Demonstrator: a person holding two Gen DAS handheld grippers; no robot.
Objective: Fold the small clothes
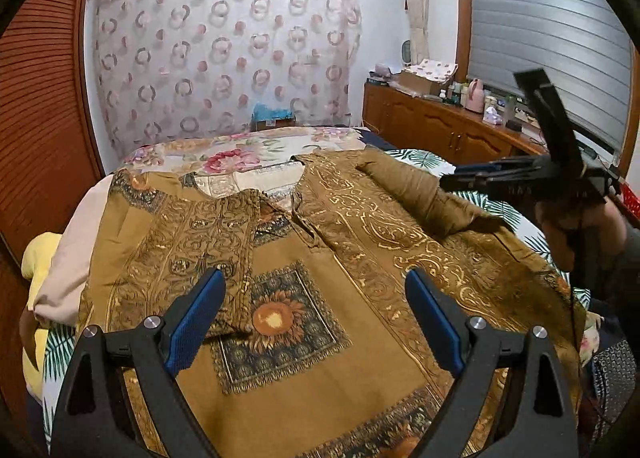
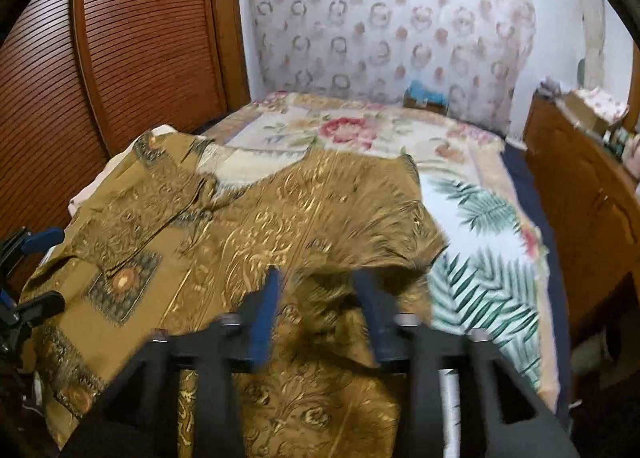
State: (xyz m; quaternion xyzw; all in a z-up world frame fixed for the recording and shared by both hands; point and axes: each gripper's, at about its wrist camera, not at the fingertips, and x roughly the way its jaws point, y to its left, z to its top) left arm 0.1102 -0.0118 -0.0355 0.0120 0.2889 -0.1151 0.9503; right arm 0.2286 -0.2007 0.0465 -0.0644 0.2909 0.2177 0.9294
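A brown shirt with gold ornament and a sunflower square (image 1: 320, 258) lies spread on the bed, collar away from me. Its left sleeve (image 1: 216, 225) is folded in over the chest. The right sleeve (image 1: 420, 189) lies rolled over the right shoulder. My left gripper (image 1: 316, 298) hovers open over the chest, with nothing between its blue pads. My right gripper (image 2: 320, 298) is blurred above the shirt's right side (image 2: 320, 209), jaws apart and empty. From the left wrist view the right gripper (image 1: 532, 173) is raised at the right edge, held by a hand.
A floral bedspread (image 1: 240, 153) and a palm-leaf sheet (image 2: 480, 258) cover the bed. A louvred wooden wardrobe (image 1: 40, 97) stands on the left, and a wooden cabinet with bottles (image 1: 440, 125) on the right. Pink and yellow cloths (image 1: 52, 278) lie beside the shirt's left edge.
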